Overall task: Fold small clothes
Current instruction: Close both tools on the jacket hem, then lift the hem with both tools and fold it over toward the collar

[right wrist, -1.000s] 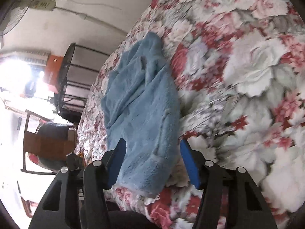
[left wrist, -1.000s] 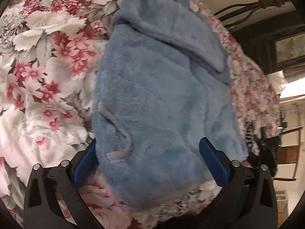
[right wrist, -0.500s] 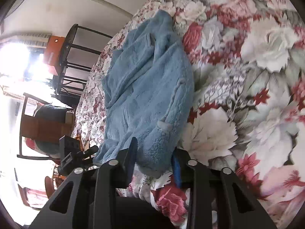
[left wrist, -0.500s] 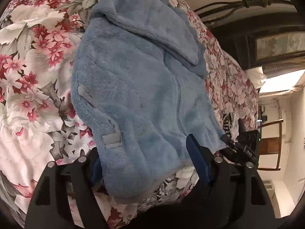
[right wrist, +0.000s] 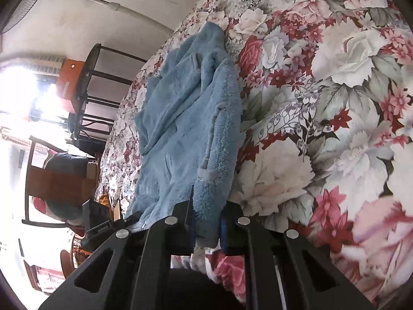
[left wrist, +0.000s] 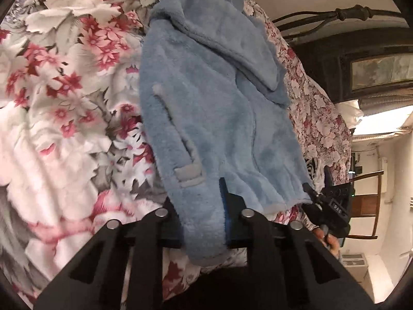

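Note:
A small light-blue fleece jacket (left wrist: 206,108) lies on a floral bedspread (left wrist: 64,103), hood at the far end. My left gripper (left wrist: 204,219) is shut on the jacket's near hem, beside a grey pocket tab. In the right wrist view the same jacket (right wrist: 185,129) stretches away from me, and my right gripper (right wrist: 206,224) is shut on its near hem corner. The other gripper shows at the jacket's far hem corner in the left wrist view (left wrist: 333,206) and likewise in the right wrist view (right wrist: 100,222).
The floral bedspread (right wrist: 322,103) covers the bed to the right. A dark metal bed frame (left wrist: 335,18) and dark furniture stand beyond the bed. A wooden chair (right wrist: 51,180), a black rack (right wrist: 90,98) and an orange box stand beside the bed.
Both grippers have closed on the jacket's near hem; a second ago both were open around it. The hem is now bunched between the pads.

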A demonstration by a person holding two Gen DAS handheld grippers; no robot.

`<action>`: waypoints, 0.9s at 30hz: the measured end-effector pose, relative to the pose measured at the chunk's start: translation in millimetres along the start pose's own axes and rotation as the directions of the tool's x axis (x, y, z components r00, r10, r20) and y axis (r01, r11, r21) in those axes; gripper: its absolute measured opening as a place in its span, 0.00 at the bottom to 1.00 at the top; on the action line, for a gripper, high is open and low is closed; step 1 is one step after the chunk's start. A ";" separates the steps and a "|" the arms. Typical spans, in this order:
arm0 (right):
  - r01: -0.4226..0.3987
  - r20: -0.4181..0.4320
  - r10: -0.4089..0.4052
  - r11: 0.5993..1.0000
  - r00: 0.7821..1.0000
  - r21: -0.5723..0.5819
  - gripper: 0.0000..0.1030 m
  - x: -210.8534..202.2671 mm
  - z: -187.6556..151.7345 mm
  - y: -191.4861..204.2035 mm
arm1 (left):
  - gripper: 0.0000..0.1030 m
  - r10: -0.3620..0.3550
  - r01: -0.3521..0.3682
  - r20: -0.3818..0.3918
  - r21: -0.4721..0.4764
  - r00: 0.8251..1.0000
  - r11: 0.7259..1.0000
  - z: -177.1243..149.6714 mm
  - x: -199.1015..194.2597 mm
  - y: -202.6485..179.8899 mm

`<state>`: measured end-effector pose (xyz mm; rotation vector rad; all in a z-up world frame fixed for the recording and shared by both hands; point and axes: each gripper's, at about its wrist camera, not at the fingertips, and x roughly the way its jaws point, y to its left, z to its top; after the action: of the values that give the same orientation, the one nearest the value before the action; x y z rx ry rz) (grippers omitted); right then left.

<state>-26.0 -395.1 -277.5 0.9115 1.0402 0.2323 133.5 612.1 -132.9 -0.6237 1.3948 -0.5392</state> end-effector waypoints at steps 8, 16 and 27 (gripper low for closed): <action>-0.022 0.012 0.022 1.000 1.000 0.002 0.13 -23.0 -12.3 6.5 | 0.16 -0.025 0.024 0.053 0.034 0.998 0.999 -15.2 -28.9 -14.8; -0.045 -0.008 0.045 0.998 0.999 0.035 0.13 -29.1 -9.5 12.2 | 0.16 -0.025 0.023 0.078 0.029 0.997 0.999 -6.2 -47.7 -21.6; -0.172 0.020 0.171 0.984 0.985 0.049 0.13 -22.1 54.8 66.0 | 0.16 -0.001 -0.014 0.192 0.076 0.981 0.997 65.6 -76.8 -69.6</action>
<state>23.2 -395.9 -203.9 1.0488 0.9566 0.3435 191.7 619.2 -25.1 -0.5925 1.1886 -0.5119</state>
